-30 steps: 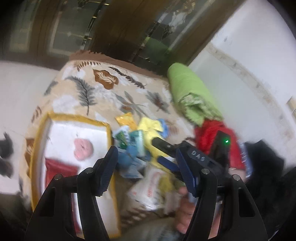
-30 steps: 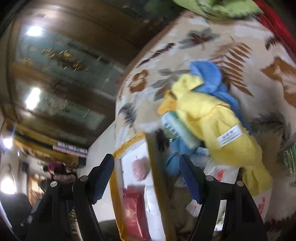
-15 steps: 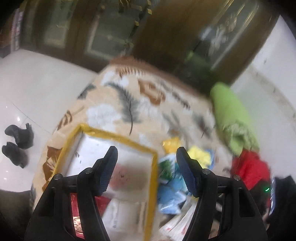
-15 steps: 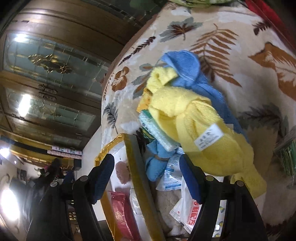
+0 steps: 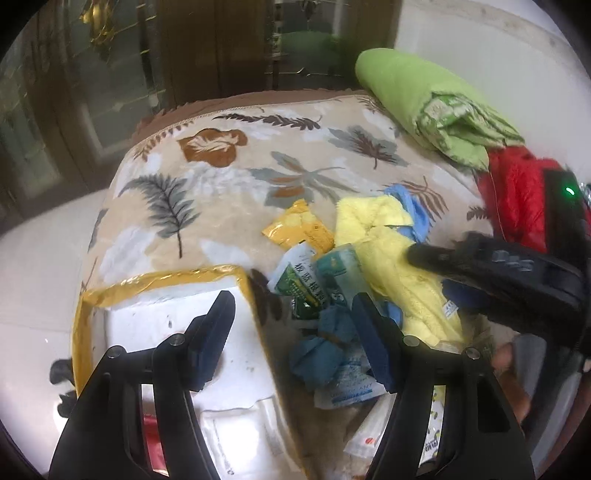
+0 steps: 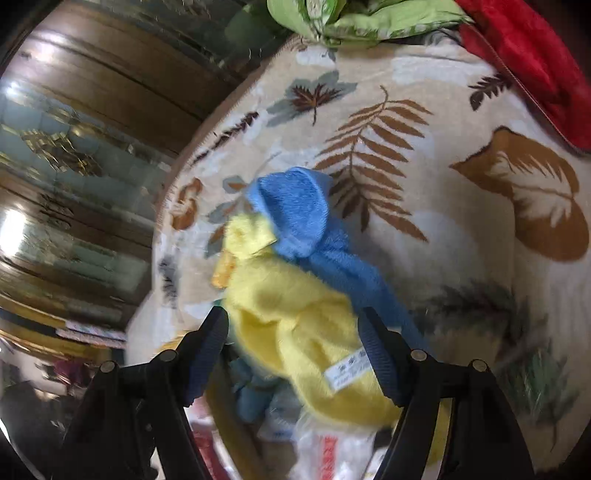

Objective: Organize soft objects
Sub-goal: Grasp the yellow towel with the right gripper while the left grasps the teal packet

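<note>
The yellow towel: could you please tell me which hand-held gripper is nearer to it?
Right. The right hand-held gripper straddles the yellow towel, jaws closing around it. The left hand-held gripper hangs beside it, over the box edge.

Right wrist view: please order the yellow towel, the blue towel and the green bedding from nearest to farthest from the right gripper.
1. The yellow towel, lying between the fingers of the right gripper.
2. The blue towel, just beyond the yellow one, toward the upper middle.
3. The green bedding, at the far top edge of the blanket.
</note>
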